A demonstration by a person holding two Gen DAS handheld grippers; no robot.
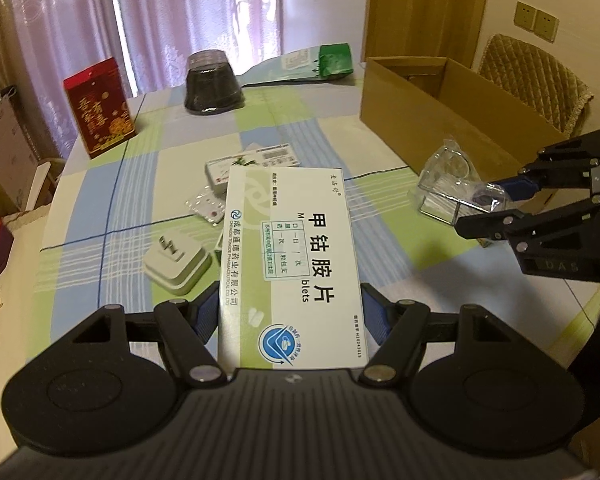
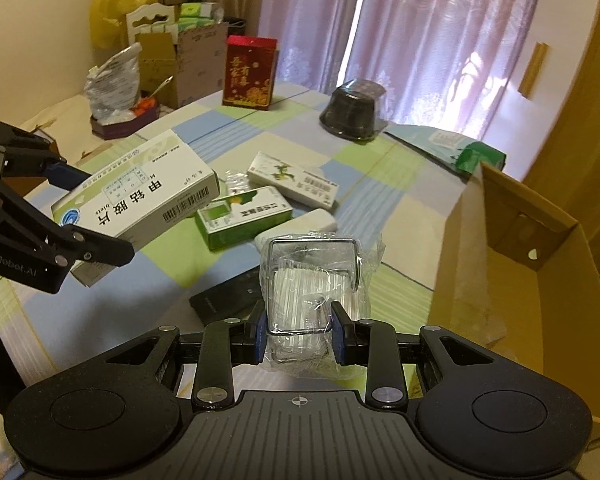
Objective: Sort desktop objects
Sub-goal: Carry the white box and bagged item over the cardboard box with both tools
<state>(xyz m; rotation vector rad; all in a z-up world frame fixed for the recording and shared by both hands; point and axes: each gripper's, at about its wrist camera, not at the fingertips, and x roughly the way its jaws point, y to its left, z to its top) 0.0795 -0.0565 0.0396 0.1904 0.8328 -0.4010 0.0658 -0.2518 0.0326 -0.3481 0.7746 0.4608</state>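
Observation:
My left gripper [image 1: 290, 316] is shut on a large white medicine box [image 1: 288, 256] with blue and green print, held above the table. From the right wrist view that same white box [image 2: 140, 196] hangs at the left in the left gripper [image 2: 80, 216]. My right gripper [image 2: 299, 330] is shut on a clear plastic packet with a wire frame [image 2: 314, 280], lifted beside the open cardboard box [image 2: 520, 280]. In the left wrist view, the right gripper [image 1: 496, 204] pinches this clear packet [image 1: 448, 188] in front of the cardboard box [image 1: 440, 120].
On the checked tablecloth [image 1: 112, 200] lie a white plug adapter [image 1: 178, 264], blister packs [image 1: 206, 206], a green medicine box [image 2: 242, 216], a white one [image 2: 292, 178] and a black flat item [image 2: 224, 298]. Farther back: a red box [image 1: 100, 108], a dark container [image 1: 214, 82], a green pouch [image 1: 316, 64].

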